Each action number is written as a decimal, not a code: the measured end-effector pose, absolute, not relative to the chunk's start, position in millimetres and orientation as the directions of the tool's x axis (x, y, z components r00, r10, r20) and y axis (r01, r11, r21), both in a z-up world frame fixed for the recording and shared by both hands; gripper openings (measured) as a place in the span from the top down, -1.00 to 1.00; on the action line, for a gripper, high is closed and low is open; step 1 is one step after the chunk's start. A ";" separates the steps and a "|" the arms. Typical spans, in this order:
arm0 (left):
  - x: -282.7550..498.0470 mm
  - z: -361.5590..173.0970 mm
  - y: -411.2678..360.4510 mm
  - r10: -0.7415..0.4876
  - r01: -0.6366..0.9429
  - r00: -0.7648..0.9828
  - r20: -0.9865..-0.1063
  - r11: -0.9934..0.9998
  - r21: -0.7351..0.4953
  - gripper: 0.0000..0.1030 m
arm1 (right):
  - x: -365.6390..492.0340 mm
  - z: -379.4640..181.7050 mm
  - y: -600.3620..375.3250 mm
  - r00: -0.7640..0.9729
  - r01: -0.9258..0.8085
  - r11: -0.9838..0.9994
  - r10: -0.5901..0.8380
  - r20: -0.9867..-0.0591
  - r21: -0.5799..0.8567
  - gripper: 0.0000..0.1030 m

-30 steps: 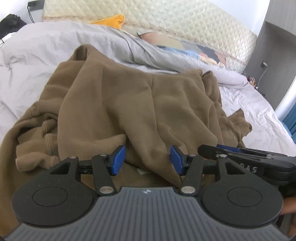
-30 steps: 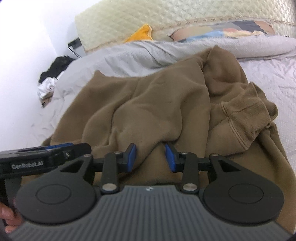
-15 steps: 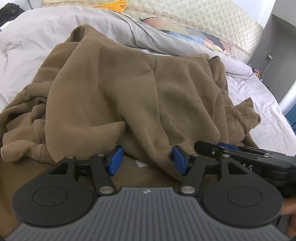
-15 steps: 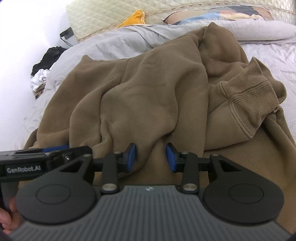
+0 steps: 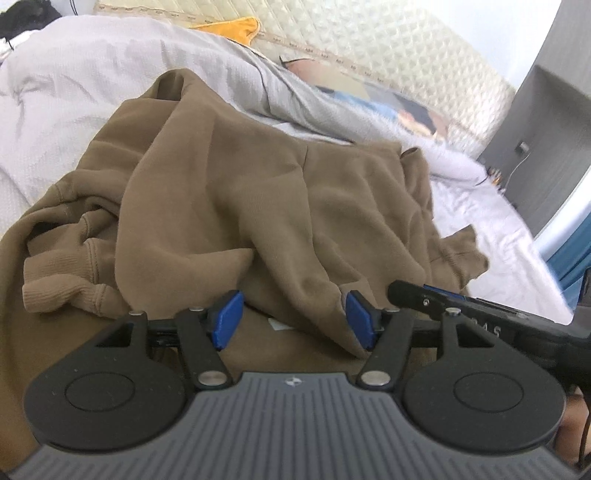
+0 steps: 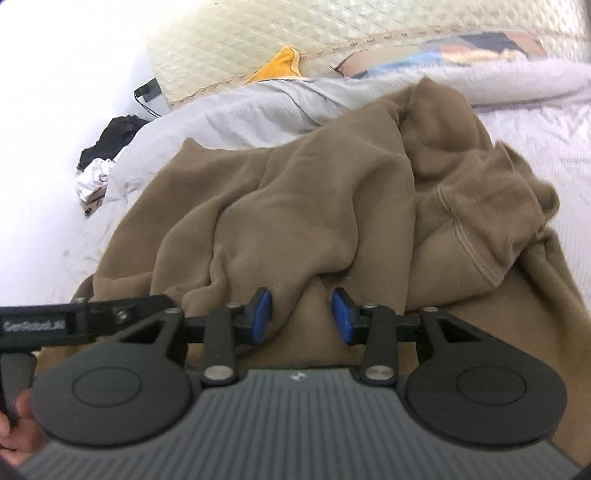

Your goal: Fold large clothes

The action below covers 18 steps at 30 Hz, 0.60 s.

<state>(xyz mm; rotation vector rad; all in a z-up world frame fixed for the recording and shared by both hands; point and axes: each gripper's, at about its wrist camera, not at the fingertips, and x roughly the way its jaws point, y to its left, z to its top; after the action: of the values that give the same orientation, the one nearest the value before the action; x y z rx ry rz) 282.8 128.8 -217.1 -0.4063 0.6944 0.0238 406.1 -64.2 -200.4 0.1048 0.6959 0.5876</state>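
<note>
The left gripper (image 5: 291,319) has its jaws spread wide, with a drooping fold of the brown sweatshirt (image 5: 266,192) hanging between the blue pads (image 5: 226,319); the cloth brushes the right-hand pad, but nothing is pinched. The right gripper (image 6: 301,319) also stands spread, with a ridge of the same sweatshirt (image 6: 314,206) lying against its left pad and bare cloth in the gap. The two tools sit close side by side, each one's black body showing at the edge of the other's view.

Just under the left jaws a small pale label (image 5: 277,325) shows on the lower layer. Ahead of both pairs of jaws the garment rises in a loose heap. A ribbed cuff (image 5: 55,291) lies to the left of the left jaws, and another ribbed band (image 6: 491,236) sits ahead and to the right of the right jaws. Beyond the heap lie the grey bedding (image 5: 92,74) and the quilted headboard (image 6: 332,33).

The fabric looks thick, soft and fleecy, so it should feel fairly heavy for cloth, sag at once when lifted, and drag across the layers beneath rather than slide. A single thin layer may slip from the pads. The stitched seams and ribbed bands look like the firmest holds, and taking a seam edge with each gripper should spread it flat.
</note>
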 end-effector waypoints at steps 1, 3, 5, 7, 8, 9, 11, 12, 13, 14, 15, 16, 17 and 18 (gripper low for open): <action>281.0 -217.4 130.7 -0.119 -0.147 0.775 -0.621 0.921 -0.360 -0.31 | 405.0 -196.6 -62.7 0.622 -0.467 0.841 0.531 -0.575 0.272 0.21; 278.4 -218.6 132.9 -0.128 -0.133 0.779 -0.614 0.923 -0.361 -0.31 | 403.8 -189.4 -61.7 0.638 -0.432 0.860 0.505 -0.581 0.273 0.21; 278.2 -219.1 133.3 -0.137 -0.121 0.780 -0.610 0.924 -0.363 -0.31 | 403.3 -180.8 -62.1 0.648 -0.390 0.876 0.480 -0.591 0.284 0.21; 279.3 -219.8 133.6 -0.149 -0.103 0.784 -0.602 0.926 -0.363 -0.31 | 402.3 -169.5 -62.5 0.664 -0.350 0.901 0.433 -0.610 0.258 0.21; 278.9 -221.5 133.4 -0.153 -0.096 0.785 -0.600 0.927 -0.362 -0.31 | 400.7 -162.5 -63.4 0.677 -0.327 0.914 0.403 -0.616 0.239 0.20; 278.5 -223.0 134.6 -0.161 -0.088 0.787 -0.595 0.926 -0.367 -0.31 | 398.8 -158.0 -66.0 0.682 -0.311 0.921 0.389 -0.620 0.235 0.20; 277.5 -226.1 137.7 -0.182 -0.076 0.788 -0.589 0.919 -0.387 -0.31 | 394.2 -151.1 -75.5 0.676 -0.282 0.924 0.382 -0.630 0.258 0.21; 276.1 -227.2 139.8 -0.190 -0.072 0.788 -0.586 0.916 -0.394 -0.31 | 391.0 -150.0 -80.9 0.672 -0.271 0.923 0.384 -0.633 0.272 0.21; 274.7 -227.8 141.4 -0.196 -0.069 0.789 -0.582 0.914 -0.401 -0.31 | 386.9 -149.1 -88.6 0.668 -0.258 0.922 0.386 -0.636 0.289 0.21; 272.5 -228.6 143.0 -0.198 -0.070 0.790 -0.580 0.911 -0.406 -0.31 | 382.6 -148.9 -96.3 0.665 -0.249 0.922 0.386 -0.639 0.298 0.21; 270.0 -228.7 144.3 -0.200 -0.073 0.791 -0.578 0.907 -0.414 -0.31 | 379.3 -149.5 -102.4 0.662 -0.241 0.923 0.383 -0.644 0.301 0.21; 267.1 -228.0 145.2 -0.195 -0.082 0.793 -0.578 0.905 -0.418 -0.31 | 375.4 -150.5 -109.3 0.660 -0.234 0.924 0.379 -0.649 0.302 0.21; 264.3 -226.5 145.8 -0.186 -0.091 0.794 -0.578 0.904 -0.417 -0.31 | 371.3 -152.9 -118.7 0.656 -0.226 0.926 0.373 -0.656 0.301 0.21; 261.0 -224.3 145.6 -0.176 -0.103 0.796 -0.579 0.904 -0.416 -0.31 | 367.8 -156.3 -125.4 0.652 -0.220 0.930 0.365 -0.665 0.296 0.21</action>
<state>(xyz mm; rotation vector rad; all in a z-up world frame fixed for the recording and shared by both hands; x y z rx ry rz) 261.0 145.6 -224.3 -0.4488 0.6545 -0.0406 367.8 -125.4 -156.3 0.1958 0.7951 0.3344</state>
